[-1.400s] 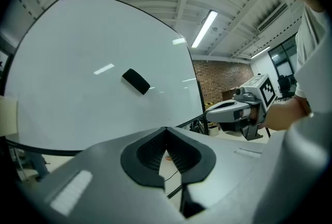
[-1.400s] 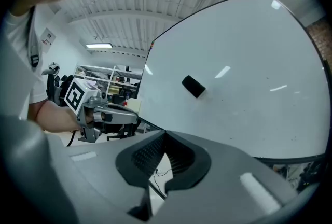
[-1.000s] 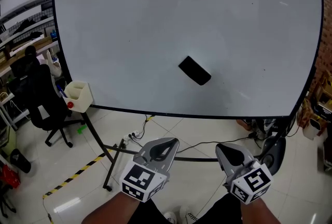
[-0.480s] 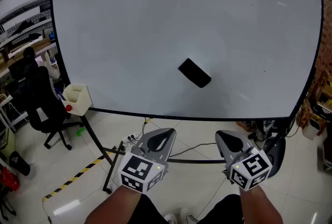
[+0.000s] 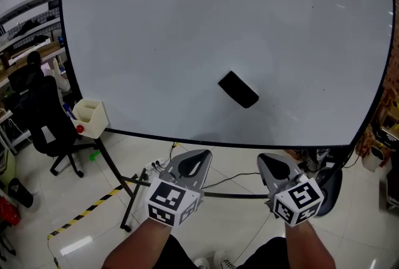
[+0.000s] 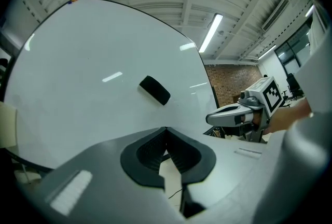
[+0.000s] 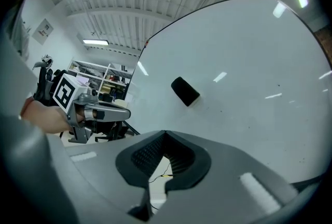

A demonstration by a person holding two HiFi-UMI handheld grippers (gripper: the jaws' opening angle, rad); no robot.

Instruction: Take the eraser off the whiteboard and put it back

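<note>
A black eraser (image 5: 238,89) sticks tilted on the large whiteboard (image 5: 187,25), a little right of centre and low on the board. It also shows in the left gripper view as the eraser (image 6: 154,89) and in the right gripper view as the eraser (image 7: 185,91). My left gripper (image 5: 194,157) and right gripper (image 5: 272,162) are held side by side below the board's bottom edge, short of the eraser. Both point at the board with their jaws shut and nothing between them.
A cream marker tray (image 5: 90,117) with a red cap hangs at the board's lower left corner. The board's stand legs (image 5: 128,196) and cables cross the tiled floor below. A black office chair (image 5: 43,118) and desks stand at the left; yellow-black tape (image 5: 81,218) marks the floor.
Both grippers have edged a little toward the whiteboard and stayed shut. The eraser has not moved on the board.
</note>
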